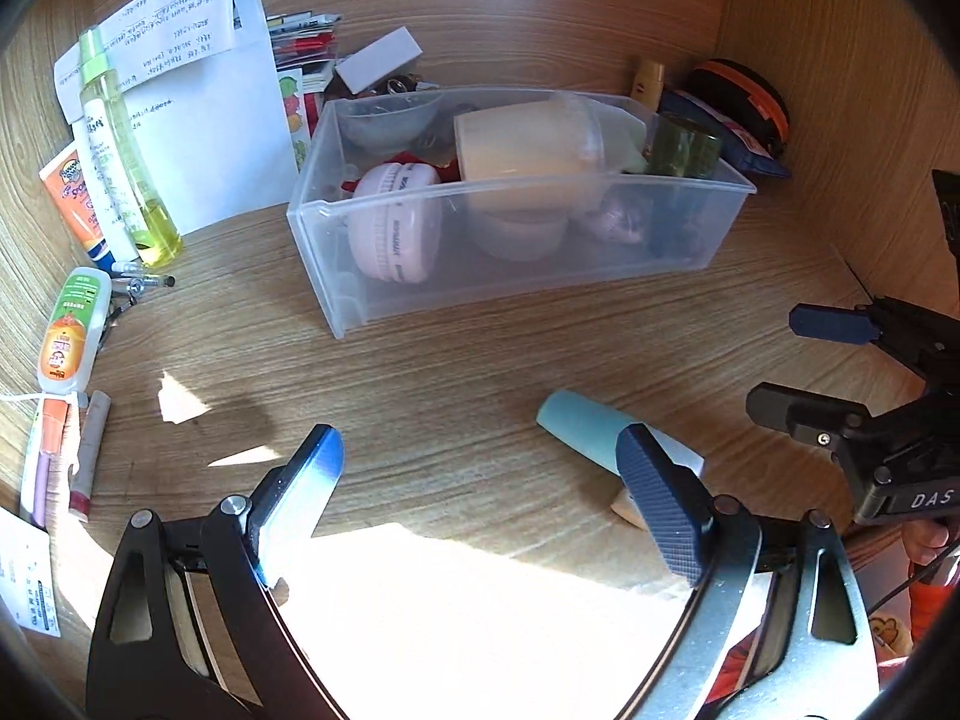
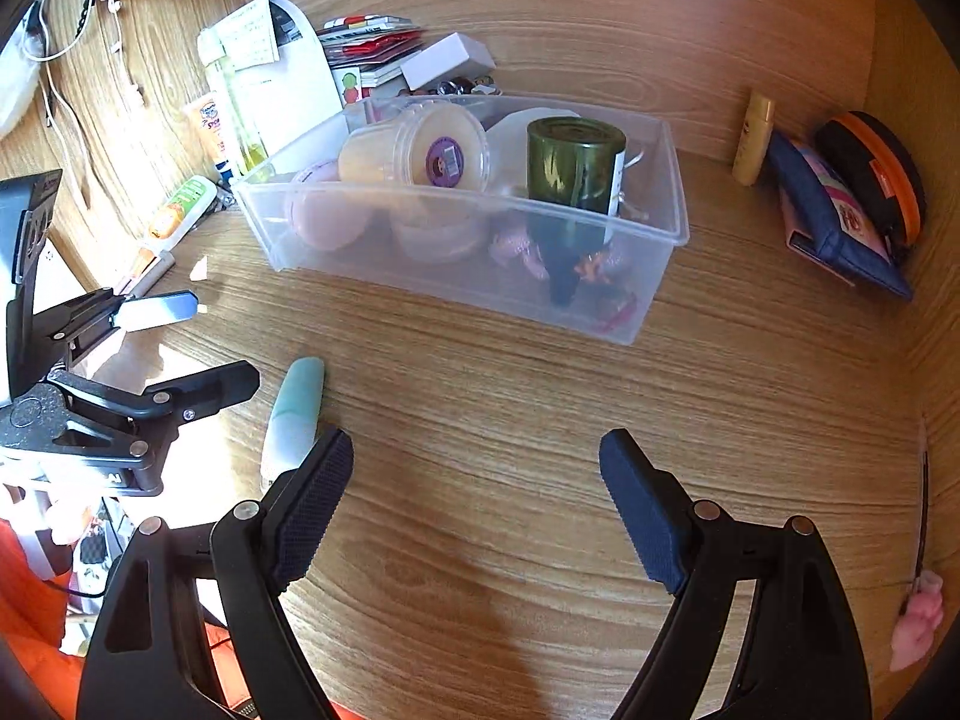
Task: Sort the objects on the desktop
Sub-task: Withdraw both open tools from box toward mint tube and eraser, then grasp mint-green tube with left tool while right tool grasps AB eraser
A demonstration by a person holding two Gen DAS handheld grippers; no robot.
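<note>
A clear plastic bin (image 1: 540, 276) (image 2: 456, 276) stands mid-desk, holding a cream tub (image 1: 522, 144) (image 2: 414, 147), a green jar (image 1: 684, 147) (image 2: 573, 165), a pink round case (image 1: 396, 222) and more. A light blue tube (image 1: 585, 429) (image 2: 294, 414) lies on the desk in front of the bin. My left gripper (image 1: 486, 480) is open and empty, its right finger just over the tube's near end. My right gripper (image 2: 477, 492) is open and empty above bare desk, right of the tube. Each gripper shows in the other's view, the right one (image 1: 798, 360) and the left one (image 2: 222, 348).
Bottles and tubes (image 1: 126, 156) lean at the left wall with papers (image 1: 198, 90) behind. Pens and sticks (image 1: 90, 456) lie at the left edge. A yellow tube (image 2: 753, 138), a blue pouch (image 2: 840, 228) and a black-orange case (image 2: 876, 174) sit in the right corner.
</note>
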